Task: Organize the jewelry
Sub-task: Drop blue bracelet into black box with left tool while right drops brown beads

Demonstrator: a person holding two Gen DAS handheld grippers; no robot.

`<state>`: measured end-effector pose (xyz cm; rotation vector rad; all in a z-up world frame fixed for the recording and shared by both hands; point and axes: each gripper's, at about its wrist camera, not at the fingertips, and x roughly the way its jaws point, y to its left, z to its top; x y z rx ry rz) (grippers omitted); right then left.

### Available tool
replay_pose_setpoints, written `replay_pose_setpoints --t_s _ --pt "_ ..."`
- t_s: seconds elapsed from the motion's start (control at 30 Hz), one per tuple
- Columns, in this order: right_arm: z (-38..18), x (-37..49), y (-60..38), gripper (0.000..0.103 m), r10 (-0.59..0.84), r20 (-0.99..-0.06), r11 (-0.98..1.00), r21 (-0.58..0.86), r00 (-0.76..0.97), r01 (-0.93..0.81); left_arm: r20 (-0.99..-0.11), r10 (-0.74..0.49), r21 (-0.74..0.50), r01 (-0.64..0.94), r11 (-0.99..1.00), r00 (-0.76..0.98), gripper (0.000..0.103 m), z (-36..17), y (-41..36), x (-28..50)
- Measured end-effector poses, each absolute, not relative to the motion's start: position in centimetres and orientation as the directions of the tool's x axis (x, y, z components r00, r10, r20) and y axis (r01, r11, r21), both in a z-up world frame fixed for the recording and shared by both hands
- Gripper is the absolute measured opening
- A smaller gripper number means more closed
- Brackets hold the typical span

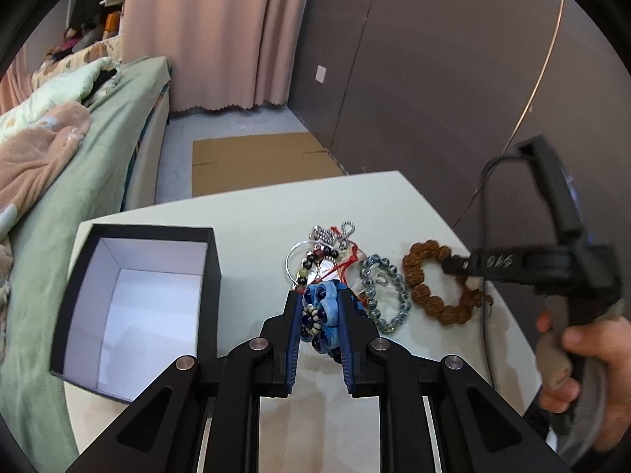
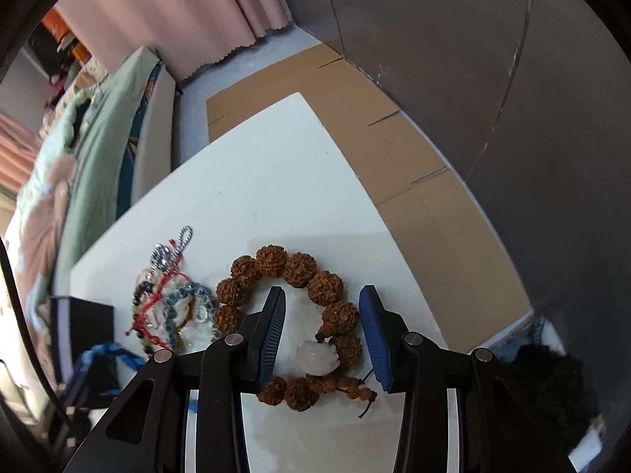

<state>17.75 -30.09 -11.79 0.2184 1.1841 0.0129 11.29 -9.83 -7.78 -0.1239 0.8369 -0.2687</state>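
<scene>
Left gripper (image 1: 320,307) is clamped on a blue bead bracelet (image 1: 321,313), pads narrow and pressing both its sides, piece sitting between the fingers just above the white table (image 1: 256,213). Black open box (image 1: 138,307) lies to the left of this gripper, white inside, nothing in it. Just ahead of its tips is the tangled jewelry pile (image 1: 323,256); grey bead bracelet (image 1: 384,295) sits ahead and to the right.

Right gripper (image 2: 322,329) has its jaws partly apart, straddling one side of the brown seed bracelet (image 2: 292,268) lying flat on the table; pads are not touching the beads. White carved bead (image 2: 317,358) lies between the fingers. A hand (image 1: 583,362) grips its handle.
</scene>
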Motion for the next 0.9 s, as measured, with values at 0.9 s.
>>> replay_pose_setpoints --t_s 0.9 --pt "-3.9 13.2 -25.9 0.020 0.605 -0.567 0.745 0.651 0.558 -0.146 -0.598 -0.158 -0.286 -0.025 0.958 0.786 0.022 -2.3 1.3 9.4"
